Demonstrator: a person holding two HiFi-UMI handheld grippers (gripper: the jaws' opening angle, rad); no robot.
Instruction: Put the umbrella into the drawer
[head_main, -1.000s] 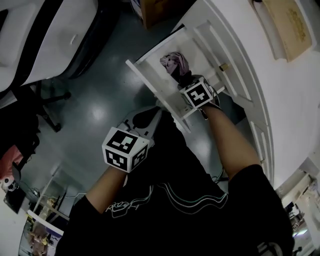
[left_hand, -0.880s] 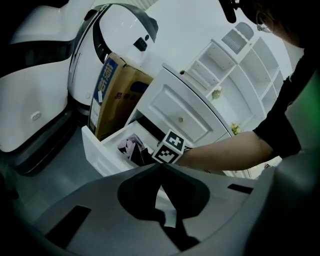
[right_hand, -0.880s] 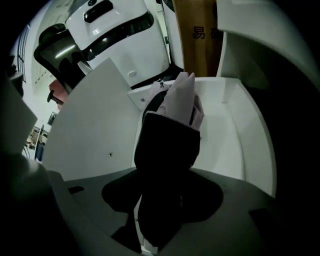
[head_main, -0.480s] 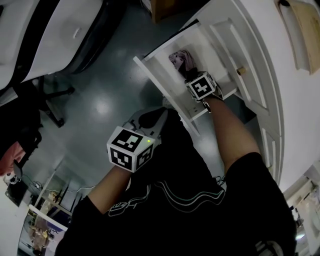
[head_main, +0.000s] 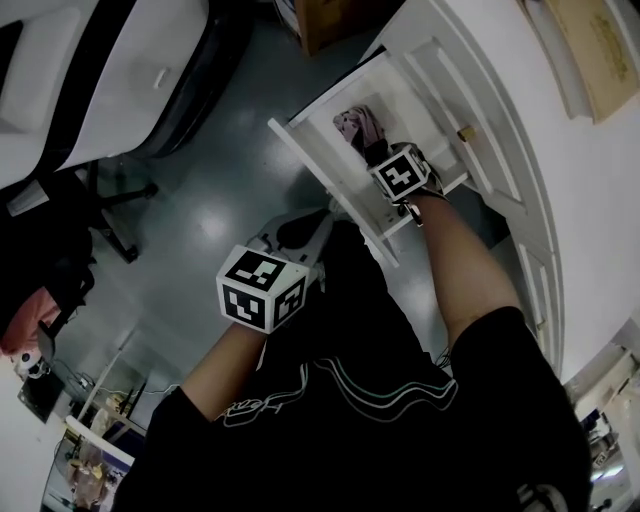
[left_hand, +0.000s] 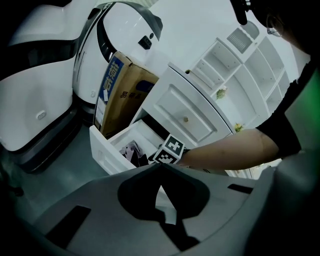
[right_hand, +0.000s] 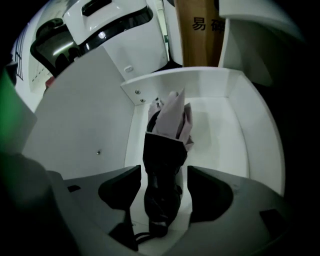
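At frame centre the umbrella (right_hand: 166, 135) lies inside the drawer (right_hand: 240, 130), long axis running straight up between the spreading jaws of the right claw (right_hand: 162, 176); the left claw (left_hand: 160, 167), pressed together, sits well apart

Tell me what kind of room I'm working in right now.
Probably a lab or workshop set up with home furniture, not a lived-in home: a white cabinet with its drawer pulled out stands on a bare glossy floor, beside a cardboard box and a large white machine housing.
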